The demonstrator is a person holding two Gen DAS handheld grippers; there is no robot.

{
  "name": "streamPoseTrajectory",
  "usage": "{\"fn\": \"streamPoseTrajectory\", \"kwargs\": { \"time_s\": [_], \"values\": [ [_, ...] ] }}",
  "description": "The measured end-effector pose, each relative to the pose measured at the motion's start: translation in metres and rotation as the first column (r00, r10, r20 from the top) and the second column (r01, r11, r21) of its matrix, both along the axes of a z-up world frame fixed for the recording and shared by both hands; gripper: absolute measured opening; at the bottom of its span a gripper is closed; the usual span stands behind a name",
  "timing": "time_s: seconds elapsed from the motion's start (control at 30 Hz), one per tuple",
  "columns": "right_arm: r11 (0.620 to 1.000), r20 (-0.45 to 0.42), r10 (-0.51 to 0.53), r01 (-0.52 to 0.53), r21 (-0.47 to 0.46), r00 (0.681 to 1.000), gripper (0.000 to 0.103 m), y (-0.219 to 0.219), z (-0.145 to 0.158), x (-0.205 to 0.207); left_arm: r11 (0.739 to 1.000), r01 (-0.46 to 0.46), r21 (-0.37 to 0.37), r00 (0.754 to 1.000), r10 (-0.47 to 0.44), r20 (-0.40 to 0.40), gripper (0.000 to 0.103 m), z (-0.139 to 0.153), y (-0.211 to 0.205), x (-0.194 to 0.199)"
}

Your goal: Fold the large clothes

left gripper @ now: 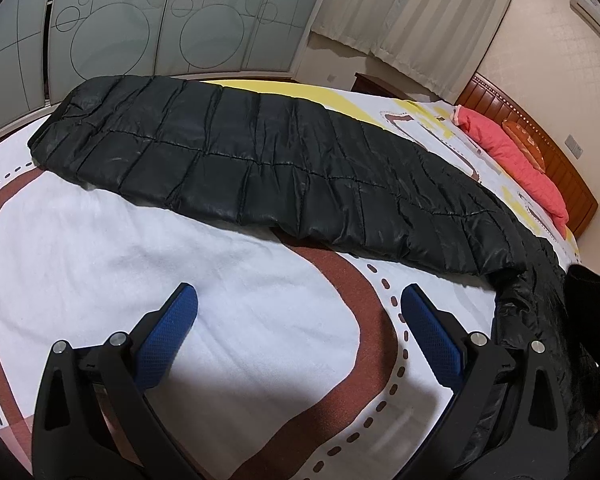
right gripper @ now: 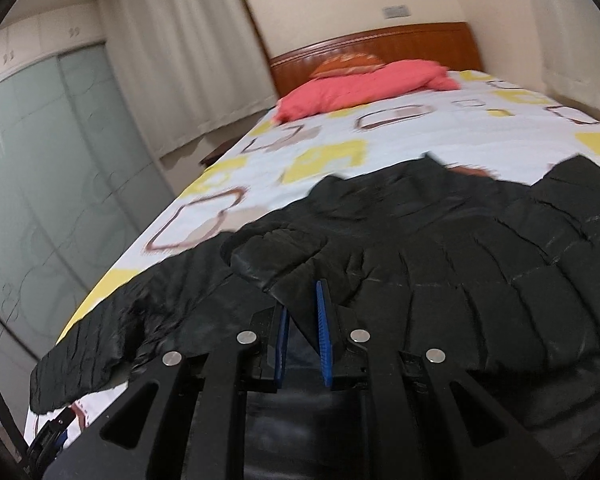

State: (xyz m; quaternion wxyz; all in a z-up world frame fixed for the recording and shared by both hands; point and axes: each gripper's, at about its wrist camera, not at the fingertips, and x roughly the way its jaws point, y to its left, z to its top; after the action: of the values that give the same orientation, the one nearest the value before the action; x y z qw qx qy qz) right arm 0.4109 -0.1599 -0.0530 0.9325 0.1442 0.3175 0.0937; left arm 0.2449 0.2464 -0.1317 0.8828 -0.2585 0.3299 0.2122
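Left gripper (left gripper: 298,312) gaping wide over white bedspread (left gripper: 100,248), holding nothing. One black quilted puffer coat (left gripper: 260,160), shiny, stretched long across bed. Right gripper (right gripper: 303,320) clamped tight on coat's sleeve cuff (right gripper: 276,256). One pink pillow (left gripper: 512,152) by headboard (left gripper: 556,164).

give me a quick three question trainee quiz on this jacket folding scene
1. True or false: the left gripper is shut on the black puffer jacket.
2. What does the right gripper pinch?
A. the pink pillow
B. a fold of the black jacket
C. the curtain
3. Fill in: the pink pillow lies by the wooden ____.

Key
1. False: its jaws stand open over the bed sheet, with nothing between them.
2. B
3. headboard
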Motion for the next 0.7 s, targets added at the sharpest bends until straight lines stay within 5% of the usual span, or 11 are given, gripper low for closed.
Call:
{"fn": "streamPoseTrajectory", "kwargs": {
  "time_s": [0.47, 0.5, 0.53, 0.57, 0.7],
  "values": [
    [0.984, -0.188, 0.128, -0.148, -0.099, 0.974, 0.019, 0.083, -0.044, 0.025, 1.0, 0.0, 0.0, 1.0, 0.0, 0.003, 0.101, -0.001, 0.0, 0.0],
    [0.983, -0.186, 0.135, -0.156, -0.1, 0.973, 0.036, 0.084, -0.043, 0.025, 1.0, 0.001, 0.0, 1.0, -0.001, 0.003, 0.101, -0.001, 0.001, 0.0],
    [0.982, -0.184, 0.155, -0.172, -0.08, 0.971, 0.066, 0.084, -0.041, 0.024, 1.0, 0.0, 0.0, 1.0, 0.0, 0.004, 0.101, -0.001, 0.0, 0.0],
    [0.982, -0.174, 0.167, -0.18, -0.062, 0.97, 0.079, 0.083, -0.039, 0.021, 1.0, 0.0, 0.0, 1.0, 0.0, 0.003, 0.101, -0.001, 0.0, 0.0],
    [0.981, -0.116, 0.18, -0.187, -0.054, 0.977, 0.082, 0.077, -0.021, 0.004, 1.0, 0.0, 0.0, 1.0, 0.0, 0.003, 0.101, -0.002, 0.001, -0.001]
  ]
}}
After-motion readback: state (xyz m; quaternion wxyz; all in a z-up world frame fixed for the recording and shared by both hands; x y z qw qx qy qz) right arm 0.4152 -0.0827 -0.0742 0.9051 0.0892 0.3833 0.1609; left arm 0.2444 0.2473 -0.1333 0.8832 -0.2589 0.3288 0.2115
